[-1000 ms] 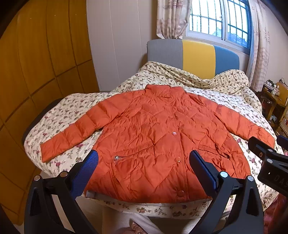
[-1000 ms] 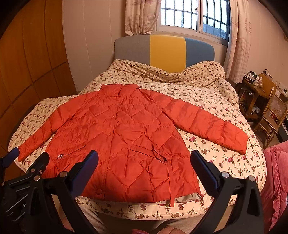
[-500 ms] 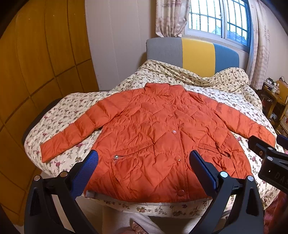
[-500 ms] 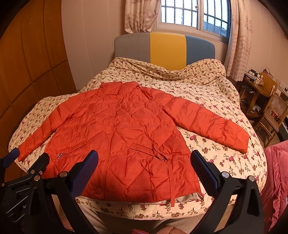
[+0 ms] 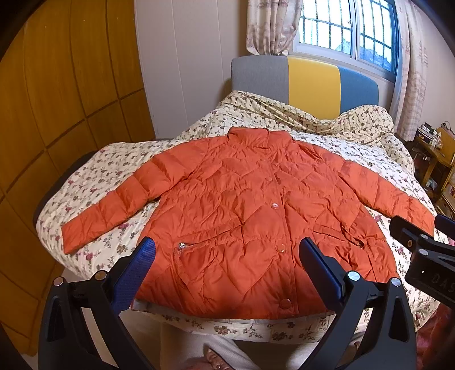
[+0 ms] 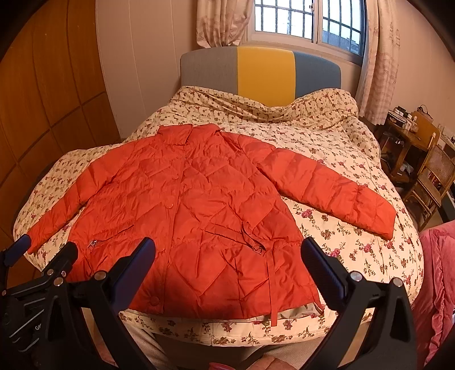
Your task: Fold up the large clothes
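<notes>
An orange quilted jacket (image 5: 250, 216) (image 6: 193, 210) lies flat, front up, on a bed with a floral quilt (image 5: 341, 148) (image 6: 327, 159). Both sleeves spread out sideways and its hem is near the bed's foot. My left gripper (image 5: 227, 256) hovers open above the hem near the zip pocket, holding nothing. My right gripper (image 6: 227, 256) is open too, above the hem on the jacket's belt side. The right gripper also shows at the right edge of the left wrist view (image 5: 421, 256), and the left gripper at the lower left of the right wrist view (image 6: 37, 270).
A grey, yellow and blue headboard (image 5: 307, 76) stands under a barred window (image 6: 307, 17). Wooden wardrobe panels (image 5: 57, 113) run along the left. A wooden chair (image 6: 435, 176) and small table stand right of the bed, with pink bedding (image 6: 438, 284) at the right edge.
Both grippers have drifted slightly; the jacket sits a little lower and nearer in both views. Nothing was taken hold of.
</notes>
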`<state>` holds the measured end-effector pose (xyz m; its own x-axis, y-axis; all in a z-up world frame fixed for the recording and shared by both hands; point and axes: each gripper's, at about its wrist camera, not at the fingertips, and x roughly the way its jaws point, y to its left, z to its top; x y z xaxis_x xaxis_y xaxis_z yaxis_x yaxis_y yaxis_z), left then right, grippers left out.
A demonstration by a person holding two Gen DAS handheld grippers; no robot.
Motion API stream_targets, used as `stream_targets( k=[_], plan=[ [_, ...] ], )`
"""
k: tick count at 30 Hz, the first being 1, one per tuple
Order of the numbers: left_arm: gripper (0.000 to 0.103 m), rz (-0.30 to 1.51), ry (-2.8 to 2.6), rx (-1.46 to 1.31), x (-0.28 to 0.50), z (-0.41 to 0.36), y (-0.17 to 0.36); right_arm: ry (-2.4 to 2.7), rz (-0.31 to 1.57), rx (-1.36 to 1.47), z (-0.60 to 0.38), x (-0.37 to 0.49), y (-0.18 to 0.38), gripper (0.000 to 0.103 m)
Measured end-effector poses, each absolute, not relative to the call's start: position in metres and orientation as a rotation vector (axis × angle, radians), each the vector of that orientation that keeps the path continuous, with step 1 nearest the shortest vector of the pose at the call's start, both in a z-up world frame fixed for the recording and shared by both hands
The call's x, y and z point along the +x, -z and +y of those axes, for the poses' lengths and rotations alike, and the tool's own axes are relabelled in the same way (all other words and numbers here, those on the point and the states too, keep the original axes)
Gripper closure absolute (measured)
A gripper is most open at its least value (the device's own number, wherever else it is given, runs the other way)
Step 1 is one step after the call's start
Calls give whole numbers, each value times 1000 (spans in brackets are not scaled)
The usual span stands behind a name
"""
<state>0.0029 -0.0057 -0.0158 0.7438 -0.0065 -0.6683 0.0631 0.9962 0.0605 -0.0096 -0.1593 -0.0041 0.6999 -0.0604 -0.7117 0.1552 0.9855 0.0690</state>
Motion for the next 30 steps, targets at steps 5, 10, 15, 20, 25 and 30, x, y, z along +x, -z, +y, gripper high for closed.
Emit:
stream_targets(
  k=[5,10,15,20,25,30],
  plan=[
    [3,741,41,80,5,-6,17,120,793,129,-161,-7,5,2],
    [3,743,40,79,6,-6,18,117,799,131,-160,-5,7,2],
    [3,751,47,79,8,-6,20,112,822,141,-163,3,14,2],
    [3,809,103,78,17,-8,29,107,854,138,-167,19,27,2],
    [3,872,146,68,29,-11,42,84,885,130,-175,46,49,2],
    [3,928,155,70,54,-9,64,0,924,114,-182,86,78,2]
  ],
)
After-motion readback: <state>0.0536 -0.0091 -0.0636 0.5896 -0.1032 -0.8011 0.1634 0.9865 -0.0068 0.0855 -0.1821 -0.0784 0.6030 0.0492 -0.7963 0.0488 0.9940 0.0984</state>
